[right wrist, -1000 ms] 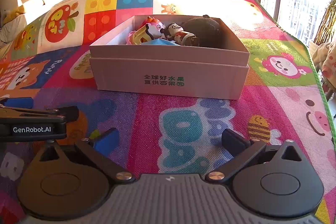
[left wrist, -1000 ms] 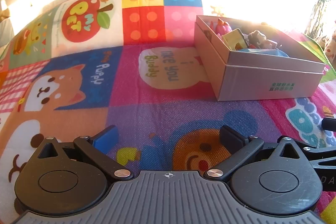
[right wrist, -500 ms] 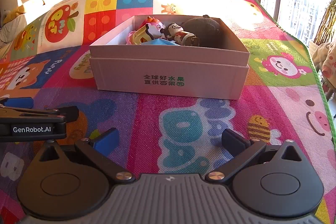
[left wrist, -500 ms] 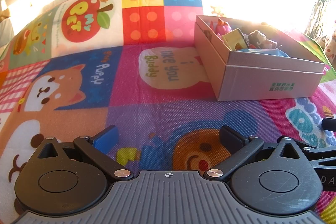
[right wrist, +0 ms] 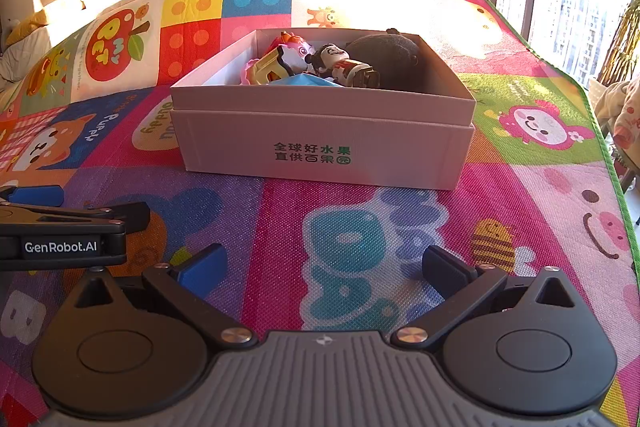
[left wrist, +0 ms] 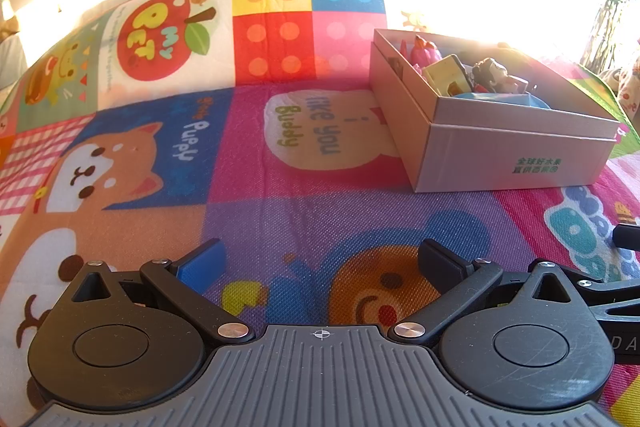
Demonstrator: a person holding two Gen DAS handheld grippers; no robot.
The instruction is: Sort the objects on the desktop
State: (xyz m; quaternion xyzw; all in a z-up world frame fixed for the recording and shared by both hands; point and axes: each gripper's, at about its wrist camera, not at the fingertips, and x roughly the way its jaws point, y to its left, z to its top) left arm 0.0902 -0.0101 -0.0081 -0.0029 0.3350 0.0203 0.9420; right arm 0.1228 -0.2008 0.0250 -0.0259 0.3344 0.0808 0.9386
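Play mat fills both views, no loose items visible on it. White box sits centre frame in the right wrist view, right of centre in the left one; it holds the toys: dark plush at back right, yellow toy left of it, small figure between them, something blue against the front wall. Right gripper at bottom of frame, jaws wide apart, nothing in them; left gripper same, spread wide and empty, low over the mat, also showing at the left edge of the right view. Looks sorted or nearly. Risks: window glare washes out the upper right of the left view, so a stray item there could be missed; the two grippers sit close and could clash; a nudge could slide the light box.
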